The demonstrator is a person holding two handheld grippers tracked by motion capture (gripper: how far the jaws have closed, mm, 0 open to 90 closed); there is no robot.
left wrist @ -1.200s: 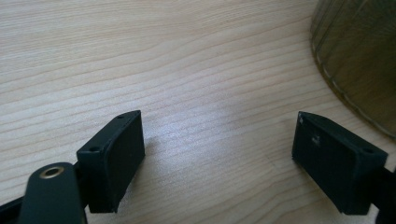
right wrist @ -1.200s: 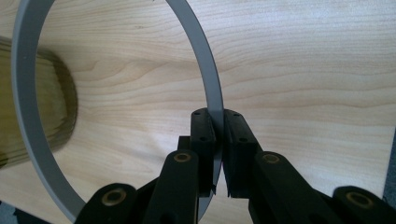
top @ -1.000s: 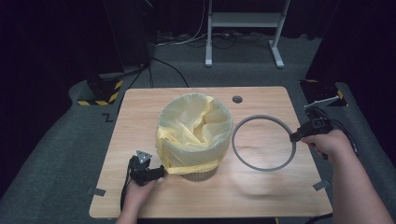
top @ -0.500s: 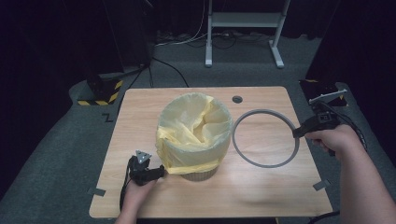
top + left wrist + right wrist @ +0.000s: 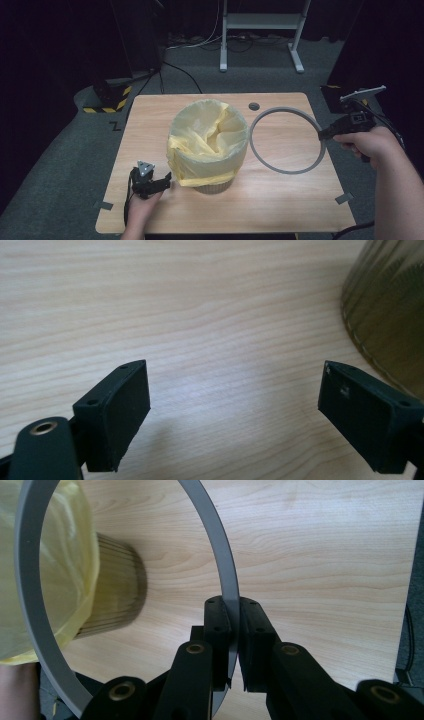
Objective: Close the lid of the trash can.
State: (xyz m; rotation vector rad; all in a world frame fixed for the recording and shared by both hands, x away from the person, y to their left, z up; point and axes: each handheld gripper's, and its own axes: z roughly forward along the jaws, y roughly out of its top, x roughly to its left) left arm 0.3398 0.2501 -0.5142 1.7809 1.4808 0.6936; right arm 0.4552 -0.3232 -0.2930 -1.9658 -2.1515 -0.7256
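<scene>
Grey ring [image 5: 287, 140]: right of centre frame, above the bench [image 5: 150, 115], rim pinched in the closed jaws of the right gripper [image 5: 324, 134]. Bin with yellow liner [image 5: 209, 145]: centre frame. Left gripper [image 5: 167, 178]: lower left beside the bin, jaws wide apart, holding nothing.

- In the left gripper view, the bin [image 5: 387, 315] is cut off by the top and right edges; just a slice of its ribbed wall shows.
- In the right gripper view, the ring [image 5: 220, 555] runs past the top and bottom edges, so its full circle is not seen.
- There too, the yellow bag [image 5: 55, 570] is cropped at the left and top, and the bin wall below it is blurred.
- In the high view, the bag drapes over the bin's rim and upper wall, hiding them.
- The small dark disc [image 5: 254, 106] on the table [image 5: 280, 200] is too small to tell what it is.
- The right forearm [image 5: 400, 200] leaves the frame at the bottom right corner.
</scene>
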